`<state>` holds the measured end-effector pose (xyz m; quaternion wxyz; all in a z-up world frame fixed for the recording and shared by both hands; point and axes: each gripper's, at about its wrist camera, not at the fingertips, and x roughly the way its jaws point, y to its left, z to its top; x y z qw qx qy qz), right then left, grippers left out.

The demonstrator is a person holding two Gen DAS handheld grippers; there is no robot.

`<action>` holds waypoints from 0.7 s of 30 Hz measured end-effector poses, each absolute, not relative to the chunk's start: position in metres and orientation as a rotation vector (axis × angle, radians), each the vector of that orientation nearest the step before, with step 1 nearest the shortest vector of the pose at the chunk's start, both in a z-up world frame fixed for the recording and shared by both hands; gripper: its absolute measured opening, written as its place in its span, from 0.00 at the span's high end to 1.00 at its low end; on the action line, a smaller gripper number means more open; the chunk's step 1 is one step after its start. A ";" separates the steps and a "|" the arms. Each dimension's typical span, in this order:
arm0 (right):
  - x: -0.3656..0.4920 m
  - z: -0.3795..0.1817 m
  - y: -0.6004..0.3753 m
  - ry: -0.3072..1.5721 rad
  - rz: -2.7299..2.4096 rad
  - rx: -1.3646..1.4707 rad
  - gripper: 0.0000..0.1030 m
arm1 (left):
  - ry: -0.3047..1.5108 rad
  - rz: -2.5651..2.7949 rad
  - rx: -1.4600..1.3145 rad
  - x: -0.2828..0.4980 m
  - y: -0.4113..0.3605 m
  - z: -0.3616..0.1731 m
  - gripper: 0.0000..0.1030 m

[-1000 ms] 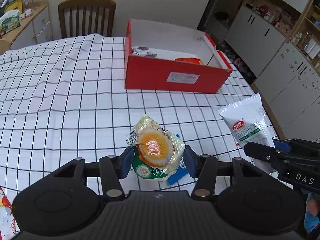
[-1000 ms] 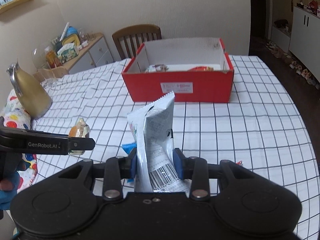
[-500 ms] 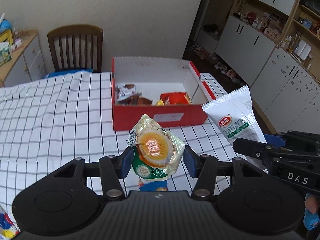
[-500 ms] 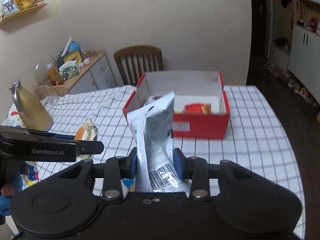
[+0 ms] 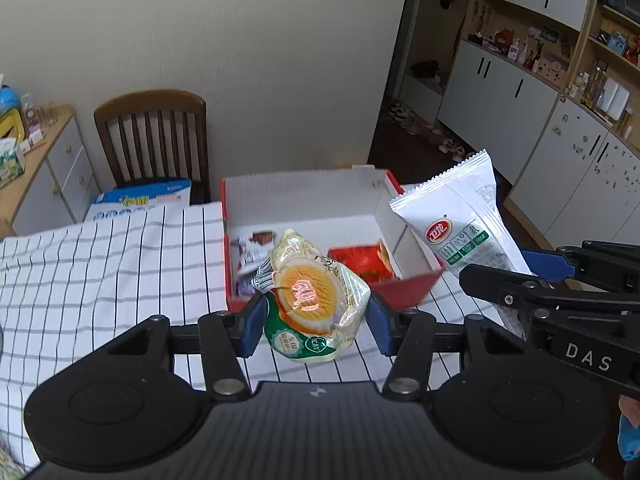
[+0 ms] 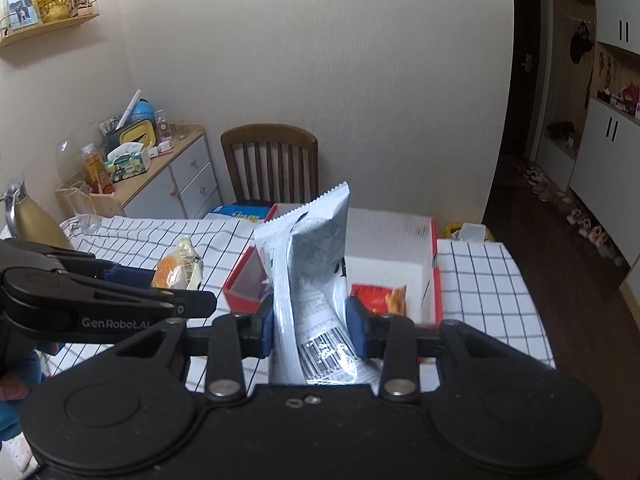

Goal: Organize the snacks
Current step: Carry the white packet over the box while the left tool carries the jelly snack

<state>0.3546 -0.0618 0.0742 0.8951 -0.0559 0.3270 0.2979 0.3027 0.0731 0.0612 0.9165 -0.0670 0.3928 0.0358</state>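
A black-gridded white tablecloth carries a red cardboard box with white inner walls. Above its near edge, the left gripper clamps a crinkly clear-wrapped round pastry; the right gripper pinches a tall, glossy white pouch upright.

- We see the left gripper clamping a round cake packet above the checked tablecloth.
- Beyond it sits the red box; a white pouch hangs right.
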 end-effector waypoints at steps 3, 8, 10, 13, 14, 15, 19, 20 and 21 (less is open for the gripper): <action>0.366 0.077 -0.059 0.669 0.610 -0.121 0.66 | 0.799 0.082 -0.125 0.314 0.075 0.066 0.49; 0.386 0.078 -0.057 0.662 0.599 -0.122 0.66 | 0.800 0.102 -0.111 0.337 0.078 0.068 0.49; 0.395 0.077 -0.054 0.660 0.596 -0.126 0.66 | 0.802 0.116 -0.097 0.346 0.078 0.066 0.49; 0.409 0.072 -0.050 0.671 0.588 -0.126 0.66 | 0.812 0.124 -0.097 0.361 0.081 0.062 0.49; 0.413 0.070 -0.049 0.675 0.585 -0.127 0.66 | 0.817 0.126 -0.101 0.365 0.082 0.059 0.49; 0.418 0.067 -0.048 0.680 0.582 -0.127 0.66 | 0.824 0.126 -0.103 0.370 0.084 0.057 0.49; 0.437 0.055 -0.044 0.705 0.571 -0.117 0.66 | 0.847 0.133 -0.103 0.386 0.086 0.044 0.49; 0.441 0.052 -0.043 0.713 0.570 -0.113 0.66 | 0.852 0.136 -0.102 0.389 0.086 0.041 0.49; 0.446 0.049 -0.042 0.720 0.569 -0.108 0.66 | 0.858 0.138 -0.102 0.393 0.087 0.038 0.49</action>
